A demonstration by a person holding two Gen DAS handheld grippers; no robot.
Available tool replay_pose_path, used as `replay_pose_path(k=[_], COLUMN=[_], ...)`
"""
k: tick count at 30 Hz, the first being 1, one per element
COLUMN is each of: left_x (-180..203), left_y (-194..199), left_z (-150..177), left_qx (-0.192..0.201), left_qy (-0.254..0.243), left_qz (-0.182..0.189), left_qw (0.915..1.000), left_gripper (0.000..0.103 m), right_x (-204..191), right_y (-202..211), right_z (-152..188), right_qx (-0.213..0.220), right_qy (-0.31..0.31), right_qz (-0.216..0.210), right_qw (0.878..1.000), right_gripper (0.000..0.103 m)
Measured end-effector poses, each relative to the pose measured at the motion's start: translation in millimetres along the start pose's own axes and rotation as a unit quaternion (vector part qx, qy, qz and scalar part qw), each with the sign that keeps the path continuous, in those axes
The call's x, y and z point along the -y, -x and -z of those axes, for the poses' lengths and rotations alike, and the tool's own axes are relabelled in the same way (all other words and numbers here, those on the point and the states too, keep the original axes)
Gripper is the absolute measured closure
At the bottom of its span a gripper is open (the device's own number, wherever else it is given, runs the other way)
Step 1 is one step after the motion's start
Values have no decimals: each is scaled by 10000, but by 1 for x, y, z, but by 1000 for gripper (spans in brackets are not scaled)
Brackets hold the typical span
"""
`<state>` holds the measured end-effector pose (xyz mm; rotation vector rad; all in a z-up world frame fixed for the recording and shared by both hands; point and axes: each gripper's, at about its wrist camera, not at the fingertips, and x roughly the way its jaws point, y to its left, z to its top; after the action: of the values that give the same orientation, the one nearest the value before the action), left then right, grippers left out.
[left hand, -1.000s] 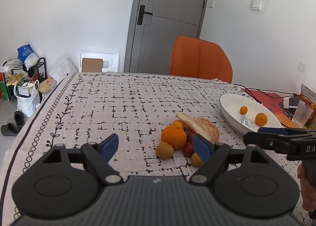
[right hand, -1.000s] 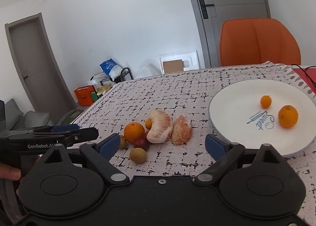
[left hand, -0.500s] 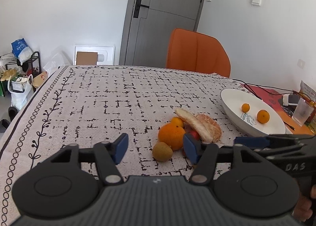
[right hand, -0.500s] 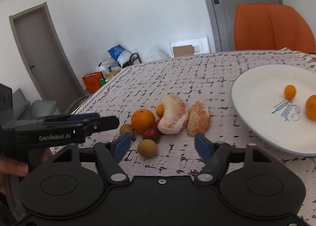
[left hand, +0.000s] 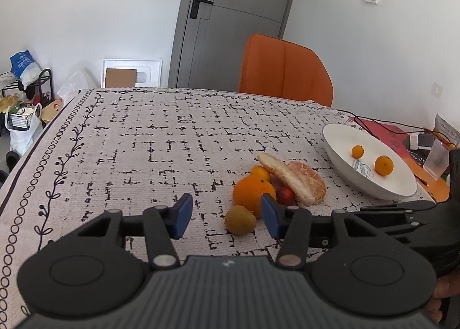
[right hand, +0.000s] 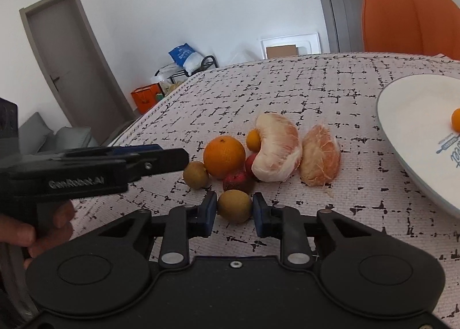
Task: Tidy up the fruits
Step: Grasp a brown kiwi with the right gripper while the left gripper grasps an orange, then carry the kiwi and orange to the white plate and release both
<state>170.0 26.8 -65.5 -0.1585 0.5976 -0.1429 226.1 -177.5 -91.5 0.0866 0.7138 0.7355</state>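
Now: right gripper [right hand: 234, 211] narrowed vs 0.5 s ago, pads flanking front kiwi [right hand: 234, 205] on tabletop [right hand: 316, 84], contact unclear. Left gripper [left hand: 225, 215] apart, narrower too, near 2nd kiwi [left hand: 240, 219]. Plate [left hand: 339, 139] unchanged.

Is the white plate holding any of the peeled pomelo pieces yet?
No: in the left wrist view the white plate holds only two small oranges, while both peeled pomelo pieces lie on the tablecloth.

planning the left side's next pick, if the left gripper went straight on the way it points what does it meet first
Probably the small brown fruit just ahead between the open fingers of the left gripper, then the orange behind it. Depth is hard to judge.
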Motion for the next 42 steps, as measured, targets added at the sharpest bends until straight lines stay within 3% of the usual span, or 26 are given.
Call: replay_pose_path(k=[21, 23, 26, 42], left_x=[27, 28, 30, 67], left_y=[-32, -35, -35, -11], left_z=[-10, -9, -10, -25], left_qx=[-229, -301, -319, 48], left_qy=[-233, -208, -184, -470], left_qz=[159, 118, 104, 276], left_qw=[9993, 9993, 9993, 9985], left_gripper=[52, 64, 68, 68], right_x=[24, 28, 32, 55], right_y=[32, 36, 41, 87], right_z=[0, 0, 0, -1], right_qx=[285, 325, 390, 956], right_qy=[-193, -219, -246, -459], right_qz=[322, 353, 397, 706], right_qw=[9989, 9986, 9981, 9918], right_gripper=[78, 78, 78, 78])
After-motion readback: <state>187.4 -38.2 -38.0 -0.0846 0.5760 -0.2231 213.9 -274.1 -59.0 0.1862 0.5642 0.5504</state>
